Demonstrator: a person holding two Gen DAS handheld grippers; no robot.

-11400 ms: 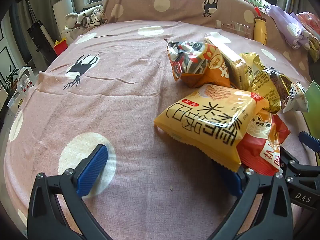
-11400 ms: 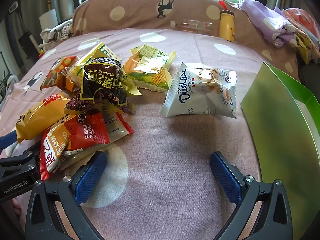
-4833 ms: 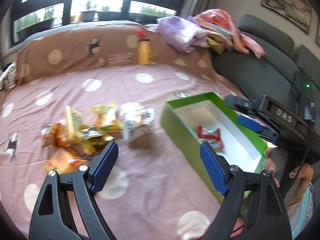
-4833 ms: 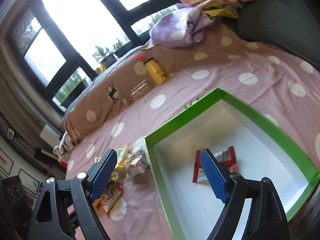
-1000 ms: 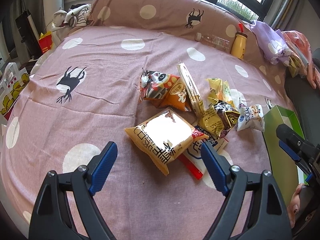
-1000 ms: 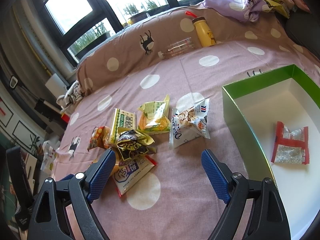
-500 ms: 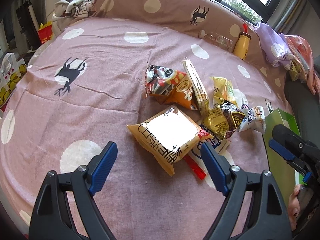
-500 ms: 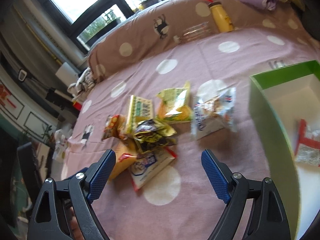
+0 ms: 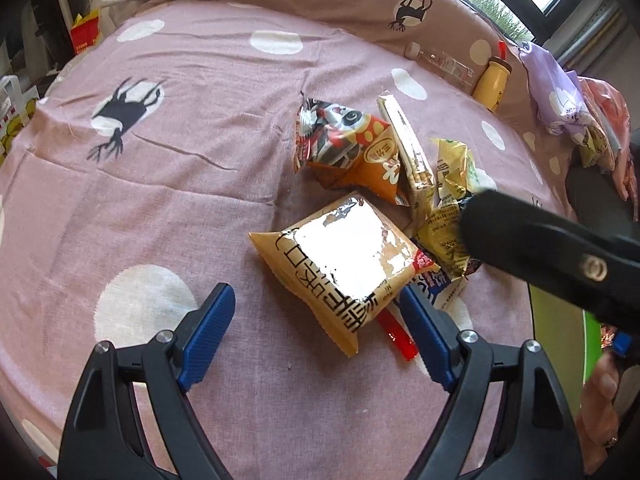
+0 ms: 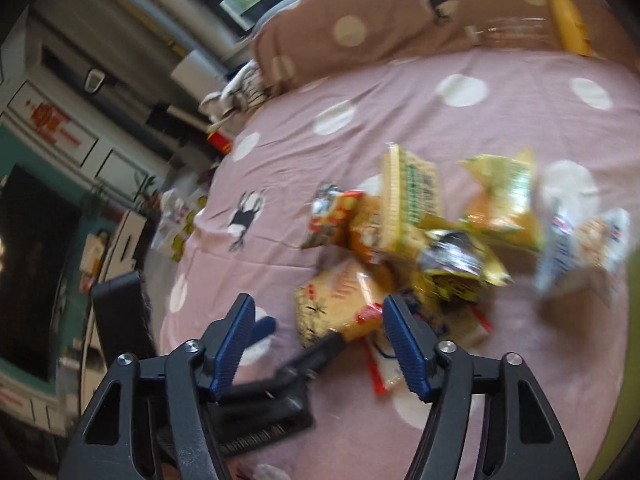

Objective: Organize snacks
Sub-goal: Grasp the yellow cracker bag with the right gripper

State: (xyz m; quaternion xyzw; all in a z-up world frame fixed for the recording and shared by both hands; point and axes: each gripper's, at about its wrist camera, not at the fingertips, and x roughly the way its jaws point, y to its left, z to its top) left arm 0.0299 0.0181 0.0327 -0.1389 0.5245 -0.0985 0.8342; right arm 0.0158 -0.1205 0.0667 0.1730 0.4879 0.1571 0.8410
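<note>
A pile of snack bags lies on the pink dotted bedspread (image 9: 168, 184). Nearest is a large orange bag (image 9: 340, 264) with glare on it; it also shows in the right wrist view (image 10: 340, 300). Behind it lie an orange cartoon bag (image 9: 348, 148), a flat cracker pack (image 9: 408, 156) and a dark yellow bag (image 9: 444, 236). My left gripper (image 9: 316, 336) is open and empty, just in front of the orange bag. My right gripper (image 10: 318, 346) is open and empty, above the pile; its body (image 9: 560, 256) crosses the left wrist view. A white bag (image 10: 580, 248) lies to the right.
A green box edge (image 9: 560, 340) stands at the right of the pile. A yellow bottle (image 9: 494, 80) and a clear bottle (image 9: 444, 66) lie against the brown dotted bolster (image 9: 360, 4). Clothes are heaped at the far right. Room furniture stands beyond the bed's left edge.
My left gripper has moved closer to the orange bag. My right gripper has swung left from the green box to above the pile, and now crosses the left wrist view.
</note>
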